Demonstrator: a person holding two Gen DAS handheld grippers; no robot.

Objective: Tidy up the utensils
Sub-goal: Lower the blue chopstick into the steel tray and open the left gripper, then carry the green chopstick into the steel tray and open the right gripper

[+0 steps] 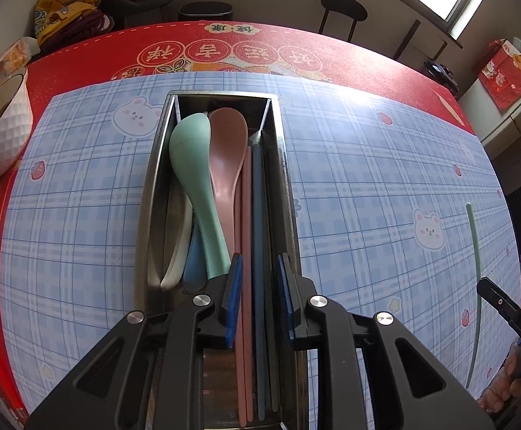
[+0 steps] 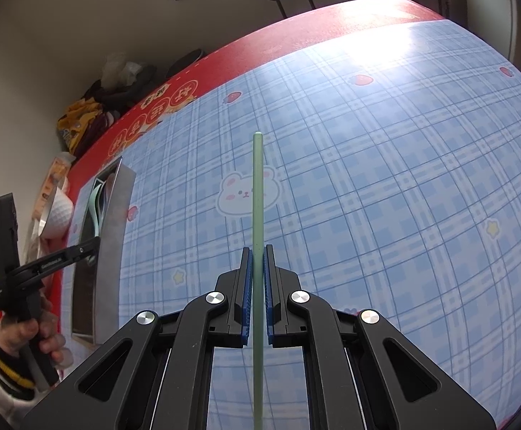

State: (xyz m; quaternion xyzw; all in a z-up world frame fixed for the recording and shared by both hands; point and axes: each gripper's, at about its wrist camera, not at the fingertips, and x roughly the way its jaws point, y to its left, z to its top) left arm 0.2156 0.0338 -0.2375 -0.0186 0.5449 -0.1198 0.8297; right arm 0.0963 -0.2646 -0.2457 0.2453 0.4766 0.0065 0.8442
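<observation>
A long metal utensil box (image 1: 146,193) lies on the blue plaid mat. In it rest a green spoon (image 1: 192,165), a pink spoon (image 1: 226,150), a white spoon (image 1: 176,251) and a blue spoon (image 1: 193,261). Pink chopsticks (image 1: 246,215) and grey-blue chopsticks (image 1: 258,215) lie along its right side. My left gripper (image 1: 260,272) hovers over the box's near end, open, with those chopsticks below the gap and untouched by the pads. My right gripper (image 2: 257,251) is shut on a single green chopstick (image 2: 257,186), held above the mat to the right of the box (image 2: 113,222).
A white textured bowl (image 1: 2,129) stands at the mat's left edge on the red tablecloth (image 1: 296,46). Bags and clothes pile up beyond the far left corner. A black stool (image 1: 343,10) stands behind the table. The plaid mat (image 2: 386,179) stretches to the right.
</observation>
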